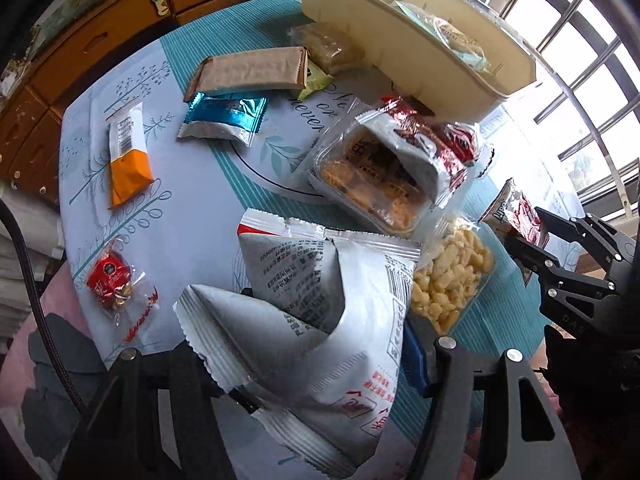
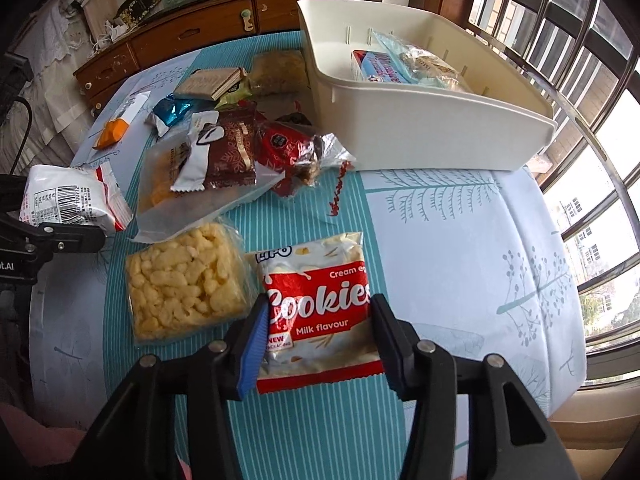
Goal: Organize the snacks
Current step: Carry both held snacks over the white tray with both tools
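left gripper point(image 1: 320, 364): clamped on white snack packet point(image 1: 320, 300), raised off table point(image 1: 192, 220) | right gripper point(image 2: 318, 340): half-open astride cookies packet point(image 2: 318, 308), pad contact unclear | right wrist only: blue packet point(image 2: 380, 66) inside cream bin point(image 2: 440, 132)

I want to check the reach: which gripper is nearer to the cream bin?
Right, though only slightly. The right gripper clamps the cookies packet on the table in front of the cream bin. The left gripper holds a white packet behind the snack pile.
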Motion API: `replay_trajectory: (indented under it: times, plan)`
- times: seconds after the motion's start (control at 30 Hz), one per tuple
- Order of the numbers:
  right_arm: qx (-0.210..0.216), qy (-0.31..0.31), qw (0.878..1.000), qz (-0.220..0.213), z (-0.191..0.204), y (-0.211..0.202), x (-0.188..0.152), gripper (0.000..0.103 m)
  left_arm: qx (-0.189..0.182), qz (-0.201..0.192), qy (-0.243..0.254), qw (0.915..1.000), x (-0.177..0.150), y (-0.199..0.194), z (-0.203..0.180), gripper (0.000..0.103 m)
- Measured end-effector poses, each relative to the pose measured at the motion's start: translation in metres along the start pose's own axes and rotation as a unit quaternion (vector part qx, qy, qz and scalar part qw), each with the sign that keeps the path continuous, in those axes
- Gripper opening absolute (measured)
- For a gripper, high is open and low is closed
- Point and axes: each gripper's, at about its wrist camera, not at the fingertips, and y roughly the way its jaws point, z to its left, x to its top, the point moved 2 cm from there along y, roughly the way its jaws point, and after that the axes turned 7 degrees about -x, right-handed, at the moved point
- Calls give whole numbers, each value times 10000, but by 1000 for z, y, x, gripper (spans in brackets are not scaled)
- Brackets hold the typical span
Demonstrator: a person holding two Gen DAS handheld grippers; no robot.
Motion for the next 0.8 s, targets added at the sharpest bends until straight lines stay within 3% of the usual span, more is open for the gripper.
replay_trajectory:
  times: [0.17, 0.47, 0.8]
  plan:
    - [92, -254, 9995, -141, -5, -17, 9, 49, -129, -325, -356, 9988, -3, -30, -10, 63]
    - [561, -817, 9943, -389, -12, -42, 24, 49, -301, -768, -919, 9923, 17, -47, -31, 63]
    - [853, -1127, 9879, -642, -54, -67, 50, 49, -299, -1322, -1037, 9853, 55, -60, -81, 63]
